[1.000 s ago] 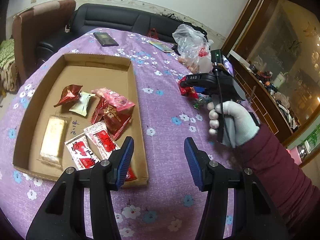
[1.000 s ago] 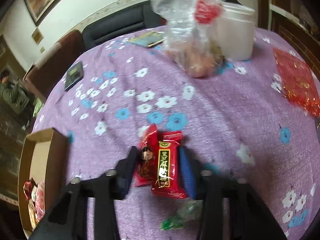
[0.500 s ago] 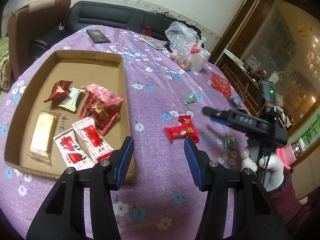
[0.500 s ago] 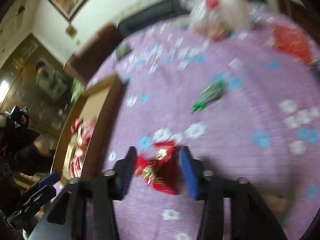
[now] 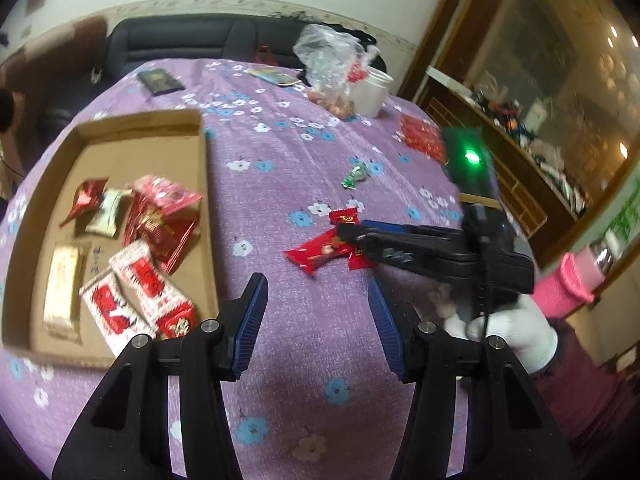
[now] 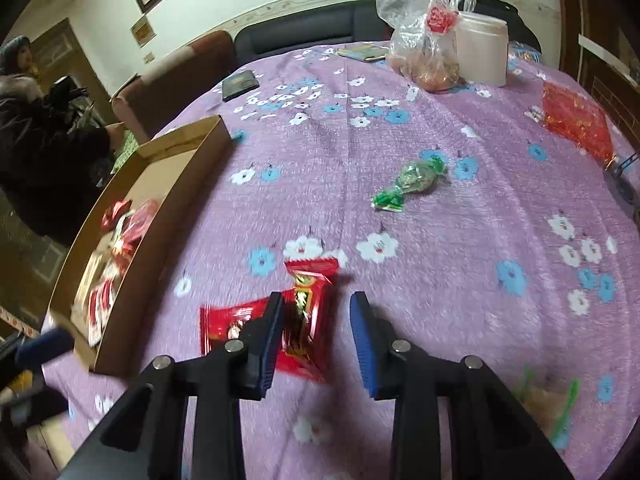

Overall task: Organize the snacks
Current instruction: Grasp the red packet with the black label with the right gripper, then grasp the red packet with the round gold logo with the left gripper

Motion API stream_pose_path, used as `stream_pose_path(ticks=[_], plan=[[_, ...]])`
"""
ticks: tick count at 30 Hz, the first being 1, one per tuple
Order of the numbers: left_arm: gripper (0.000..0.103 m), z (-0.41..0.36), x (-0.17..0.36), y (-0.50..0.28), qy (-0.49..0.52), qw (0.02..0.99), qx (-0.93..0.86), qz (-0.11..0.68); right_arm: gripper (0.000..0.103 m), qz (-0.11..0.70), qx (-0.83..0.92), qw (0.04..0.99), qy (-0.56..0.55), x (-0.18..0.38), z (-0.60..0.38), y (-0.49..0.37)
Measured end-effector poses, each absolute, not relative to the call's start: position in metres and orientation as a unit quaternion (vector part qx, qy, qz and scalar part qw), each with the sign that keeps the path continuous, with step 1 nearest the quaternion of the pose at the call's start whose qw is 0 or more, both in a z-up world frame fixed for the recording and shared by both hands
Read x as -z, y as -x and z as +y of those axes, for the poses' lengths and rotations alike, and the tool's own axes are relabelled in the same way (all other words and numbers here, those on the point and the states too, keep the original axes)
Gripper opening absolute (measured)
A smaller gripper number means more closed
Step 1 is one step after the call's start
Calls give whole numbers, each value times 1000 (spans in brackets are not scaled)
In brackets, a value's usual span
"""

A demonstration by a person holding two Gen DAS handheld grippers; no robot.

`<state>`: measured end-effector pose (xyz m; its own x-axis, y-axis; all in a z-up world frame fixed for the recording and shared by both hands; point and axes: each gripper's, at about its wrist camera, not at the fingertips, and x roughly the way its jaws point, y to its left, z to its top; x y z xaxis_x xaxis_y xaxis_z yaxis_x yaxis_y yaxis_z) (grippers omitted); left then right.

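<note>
- Two red snack packets (image 6: 308,312) lie crossed on my worktop (image 6: 460,240), just right of the cardboard tray (image 5: 120,152).
- My right hand-held gripper (image 6: 316,336) sits over them with fingers apart, one packet between them, nothing clamped.
- A green wrapped candy (image 6: 412,180) lies farther out, well apart from the packets.
- My left hand-held gripper (image 5: 316,320) hangs spread wide and empty near the tray's corner.
- The tray holds several snacks (image 5: 152,220).
</note>
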<state>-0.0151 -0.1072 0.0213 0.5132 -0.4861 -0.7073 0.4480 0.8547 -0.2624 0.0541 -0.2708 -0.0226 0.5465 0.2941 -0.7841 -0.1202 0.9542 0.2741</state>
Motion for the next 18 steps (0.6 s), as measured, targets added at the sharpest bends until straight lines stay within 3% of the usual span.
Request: stream_pose_path(ticks=[3,6,18], plan=[[52,-125,-18,12,-23,869,282,406,35,455,-114,883,-32,24,-252,-49],[52,-142,-9,2,-67,865,285,407,22,456,-108,883,-26,25,-256,-42],[52,-191,23,-41,-172,843,283,423,22,435,-106,887,-112,27,-315,-27]])
